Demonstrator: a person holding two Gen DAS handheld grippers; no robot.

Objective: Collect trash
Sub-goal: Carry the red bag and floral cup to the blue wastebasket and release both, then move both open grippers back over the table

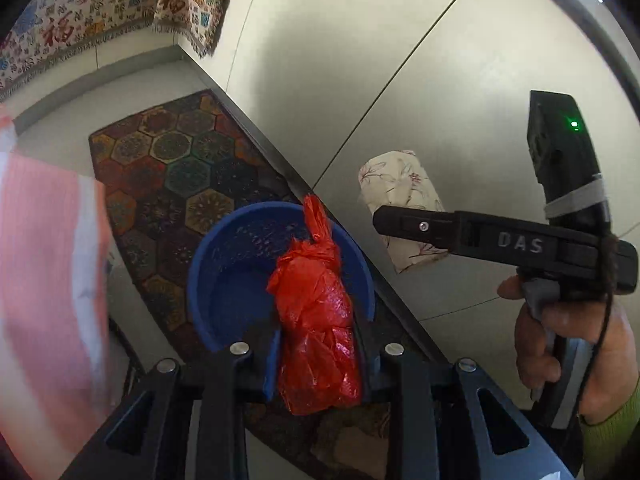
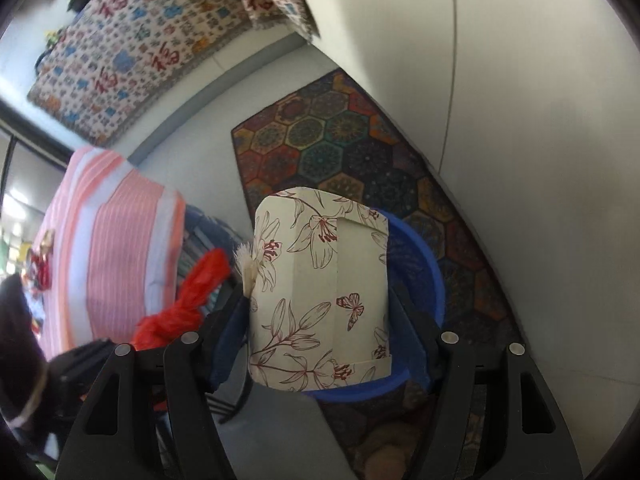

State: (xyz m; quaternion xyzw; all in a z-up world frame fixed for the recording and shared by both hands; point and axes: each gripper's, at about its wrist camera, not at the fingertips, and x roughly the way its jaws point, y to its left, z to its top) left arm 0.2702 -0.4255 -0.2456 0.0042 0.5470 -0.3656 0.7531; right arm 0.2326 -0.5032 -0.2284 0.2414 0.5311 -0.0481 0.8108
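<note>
1. The left gripper (image 1: 320, 344) is clamped narrowly on a knotted red plastic bag (image 1: 316, 320), hanging at lower centre directly over the blue bin (image 1: 224, 276), seemingly so it falls inside.
2. The right gripper (image 2: 320, 320) grips a floral paper package (image 2: 320, 292) with wider jaws, also above the bin's rim at centre frame.
3. The bin sits on a patterned rug (image 1: 160, 160), within reach of both hands.

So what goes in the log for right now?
left gripper: holds red bag | right gripper: holds floral packet | both above blue bin
</note>
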